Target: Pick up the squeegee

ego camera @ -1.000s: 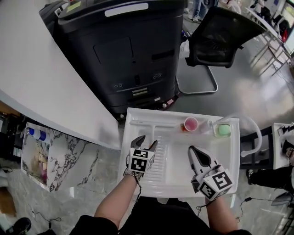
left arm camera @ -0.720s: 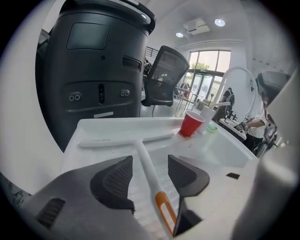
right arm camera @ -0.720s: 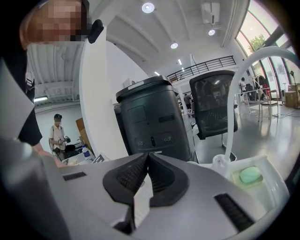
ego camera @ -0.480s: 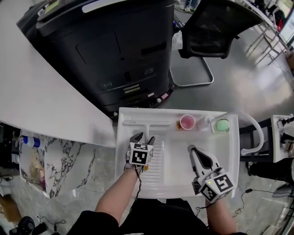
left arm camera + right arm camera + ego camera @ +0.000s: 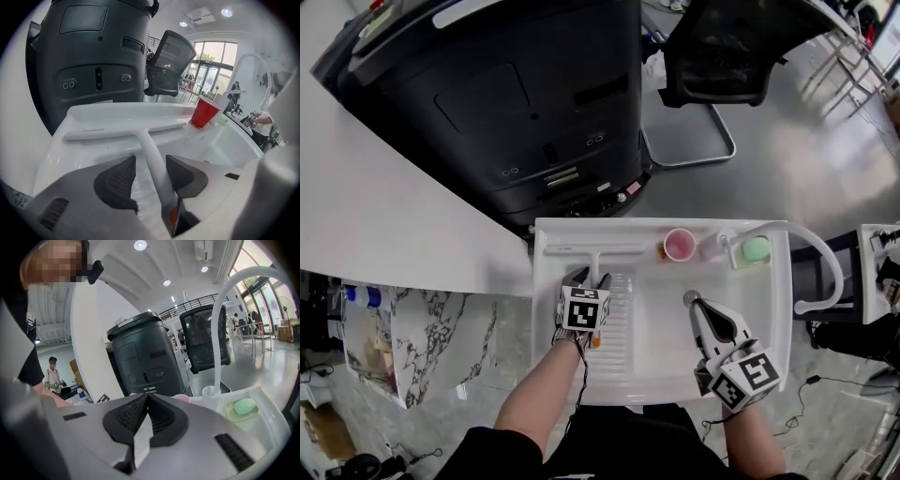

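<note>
Grasp step: the left gripper (image 5: pixel 588 277) straddles the squeegee (image 5: pixel 140 136) handle lying on the sink (image 5: pixel 656 323), its jaws wide, just closing, not yet gripping. Next, squeeze, then lift. The right gripper (image 5: pixel 693 300) jaws are together, empty.

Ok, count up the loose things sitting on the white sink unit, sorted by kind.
Squeegee: 1
Cup: 1
Soap bar: 1
Total: 3
</note>
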The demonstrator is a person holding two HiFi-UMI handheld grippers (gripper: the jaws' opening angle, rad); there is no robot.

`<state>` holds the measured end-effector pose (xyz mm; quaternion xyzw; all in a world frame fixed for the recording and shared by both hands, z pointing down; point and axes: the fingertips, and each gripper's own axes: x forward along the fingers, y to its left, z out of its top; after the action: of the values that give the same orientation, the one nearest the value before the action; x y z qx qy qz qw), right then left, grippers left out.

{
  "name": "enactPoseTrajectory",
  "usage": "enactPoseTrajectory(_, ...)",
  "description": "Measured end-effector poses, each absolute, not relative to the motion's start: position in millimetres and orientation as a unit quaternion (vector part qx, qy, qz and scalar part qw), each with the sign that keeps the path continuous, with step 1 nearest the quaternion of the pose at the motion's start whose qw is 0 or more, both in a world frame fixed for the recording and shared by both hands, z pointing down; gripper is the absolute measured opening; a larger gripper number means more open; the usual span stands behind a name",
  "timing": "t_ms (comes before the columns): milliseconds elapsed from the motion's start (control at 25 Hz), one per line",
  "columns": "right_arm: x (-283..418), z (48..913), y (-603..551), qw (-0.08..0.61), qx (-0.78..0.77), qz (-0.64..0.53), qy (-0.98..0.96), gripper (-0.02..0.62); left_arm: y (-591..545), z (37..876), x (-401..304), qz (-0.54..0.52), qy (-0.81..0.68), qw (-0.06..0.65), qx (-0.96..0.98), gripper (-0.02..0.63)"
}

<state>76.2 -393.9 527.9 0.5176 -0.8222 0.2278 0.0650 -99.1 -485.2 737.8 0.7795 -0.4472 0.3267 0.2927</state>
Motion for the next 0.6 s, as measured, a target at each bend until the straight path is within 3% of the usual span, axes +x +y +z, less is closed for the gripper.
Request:
enactPoseTrajectory(120, 80.0, 529.4, -394.1, 0.064, 0.519, 0.23, -0.821, 0.017, -485.9, 737.8, -94.6, 0.331, -0.443, 0.289, 0.782, 0.183)
enactPoseTrajectory(240, 82.6, 530.2, -391.9, 0.062, 0.52, 0.231, -0.82, 0.017, -484.3, 737.9, -92.9, 0.335, -0.447, 0.293, 0.776, 0.095)
enactPoseTrajectory(600, 87.7, 522.9, -382.6, 0.053, 0.515, 0.227, -0.825, 0.017, -479.0, 724.1, -110.7, 0.314, -0.483, 0.304, 0.759, 0.044)
